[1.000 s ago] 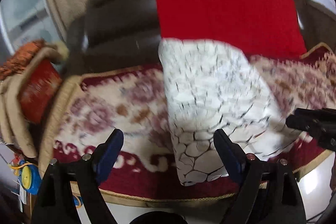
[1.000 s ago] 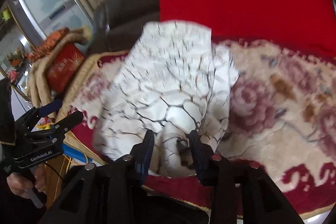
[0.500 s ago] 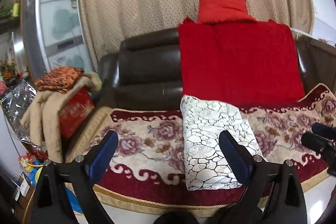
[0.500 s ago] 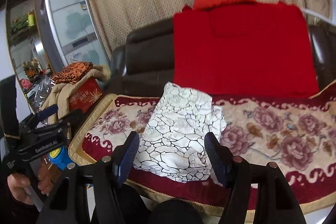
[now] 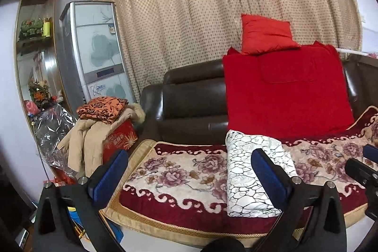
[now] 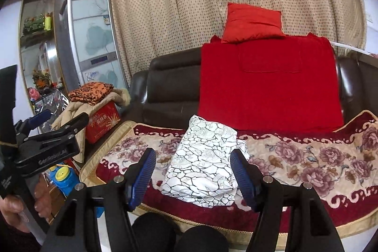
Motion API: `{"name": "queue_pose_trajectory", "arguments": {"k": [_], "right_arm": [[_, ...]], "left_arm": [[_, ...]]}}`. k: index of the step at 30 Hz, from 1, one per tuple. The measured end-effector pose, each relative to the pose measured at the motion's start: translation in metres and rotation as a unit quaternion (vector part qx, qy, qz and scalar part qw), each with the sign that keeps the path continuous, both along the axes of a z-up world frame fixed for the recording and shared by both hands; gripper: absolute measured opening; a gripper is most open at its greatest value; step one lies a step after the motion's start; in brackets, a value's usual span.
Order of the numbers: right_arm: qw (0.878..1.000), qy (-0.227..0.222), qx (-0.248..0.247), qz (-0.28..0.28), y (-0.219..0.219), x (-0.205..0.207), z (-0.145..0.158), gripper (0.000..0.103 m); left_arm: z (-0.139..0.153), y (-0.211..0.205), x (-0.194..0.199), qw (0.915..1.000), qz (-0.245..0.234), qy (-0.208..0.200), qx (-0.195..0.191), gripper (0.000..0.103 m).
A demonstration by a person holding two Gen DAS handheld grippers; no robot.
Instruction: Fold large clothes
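Observation:
A folded white garment with a black crackle pattern (image 5: pixel 255 171) lies on the floral sofa cover (image 5: pixel 184 171), near its front edge. It also shows in the right wrist view (image 6: pixel 205 157). My left gripper (image 5: pixel 189 176) is open and empty, held back from the sofa. My right gripper (image 6: pixel 193 176) is open and empty, in front of the garment and apart from it. The left gripper also shows in the right wrist view (image 6: pixel 54 129), at the far left. The right gripper's tips show at the right edge of the left wrist view (image 5: pixel 363 162).
A dark leather sofa (image 5: pixel 189 100) has a red blanket (image 5: pixel 285 91) over its back and a red cushion (image 5: pixel 264 34) on top. Left of the sofa stand a red box (image 5: pixel 120 136) under piled clothes (image 5: pixel 101 108) and a tall cabinet unit (image 5: pixel 94 51).
My right gripper let go of the white garment and opened. Both grippers pulled back and up from the sofa. The garment now lies folded and still.

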State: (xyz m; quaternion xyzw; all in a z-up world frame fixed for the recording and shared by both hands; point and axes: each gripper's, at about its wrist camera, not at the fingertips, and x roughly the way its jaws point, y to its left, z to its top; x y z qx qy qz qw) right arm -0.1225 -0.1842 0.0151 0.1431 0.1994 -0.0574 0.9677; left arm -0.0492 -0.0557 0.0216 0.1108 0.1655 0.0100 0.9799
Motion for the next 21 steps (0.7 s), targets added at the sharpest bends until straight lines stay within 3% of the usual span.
{"name": "queue_pose_trajectory", "arguments": {"k": [21], "right_arm": [[0.999,0.012,0.014,-0.035,0.007,-0.015,0.014,0.073]], "left_arm": [[0.018,0.024,-0.019,0.9997,0.006,-0.011,-0.022,0.103]]}}
